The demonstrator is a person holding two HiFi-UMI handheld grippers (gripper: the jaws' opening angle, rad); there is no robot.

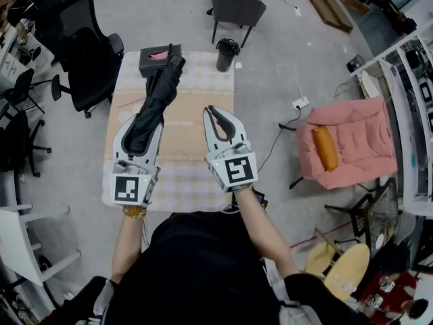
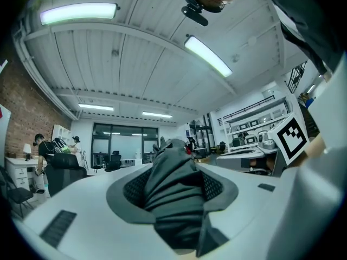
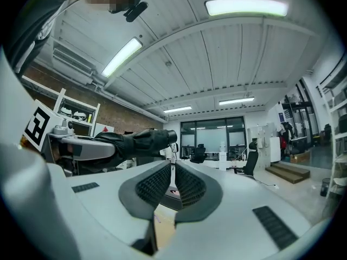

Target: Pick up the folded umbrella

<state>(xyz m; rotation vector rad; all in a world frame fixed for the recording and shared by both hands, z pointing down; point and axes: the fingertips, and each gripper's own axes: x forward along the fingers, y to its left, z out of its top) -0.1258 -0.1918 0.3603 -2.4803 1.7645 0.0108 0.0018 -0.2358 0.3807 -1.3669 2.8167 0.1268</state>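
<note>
The folded black umbrella [image 1: 157, 103] is lifted above the table [image 1: 203, 80], pointing away from me toward the far end. My left gripper [image 1: 143, 124] is shut on its near part; in the left gripper view the dark fabric [image 2: 173, 186] fills the gap between the padded jaws. The right gripper [image 1: 211, 112] hovers beside it to the right, apart from the umbrella, jaw tips together with nothing between them. In the right gripper view the umbrella [image 3: 133, 141] shows at the left, sticking out past the left gripper [image 3: 73, 148], while the right gripper [image 3: 172, 169] is shut.
A checked cloth covers the table. A black box [image 1: 157, 59] with pink inside stands at its far edge, a black cylindrical container [image 1: 227, 53] by the far right corner. Black office chairs [image 1: 84, 49] stand left, a pink armchair [image 1: 348, 144] right.
</note>
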